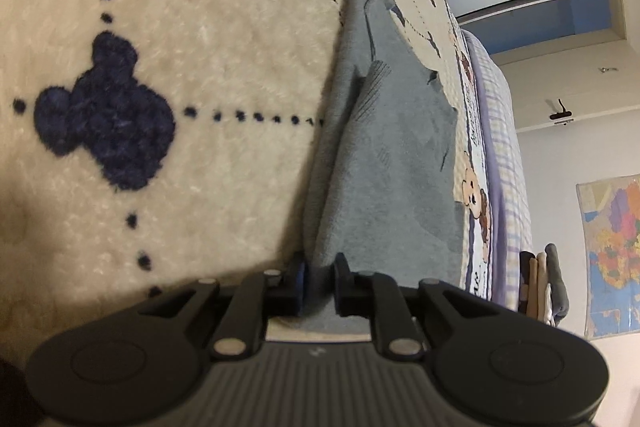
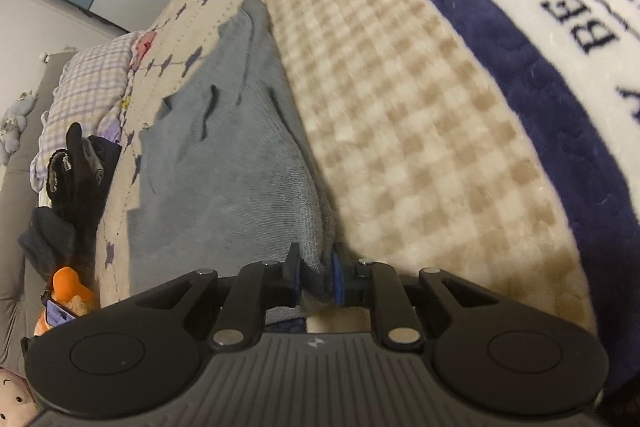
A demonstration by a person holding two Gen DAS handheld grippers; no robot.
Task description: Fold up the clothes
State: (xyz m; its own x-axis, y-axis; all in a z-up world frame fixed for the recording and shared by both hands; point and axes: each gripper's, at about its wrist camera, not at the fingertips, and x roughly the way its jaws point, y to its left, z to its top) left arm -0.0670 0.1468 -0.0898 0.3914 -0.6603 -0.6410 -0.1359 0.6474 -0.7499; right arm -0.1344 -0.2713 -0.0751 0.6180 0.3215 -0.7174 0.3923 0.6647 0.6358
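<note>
Currently both tongs are pinching the grey sweater on the bed blanket | risk: left tongs are sitting narrow with fabric between, pads looking barely tight, so the edge may be slipping out | right tongs are gripping a bunched edge | sweater is stretching away ahead of both.
</note>
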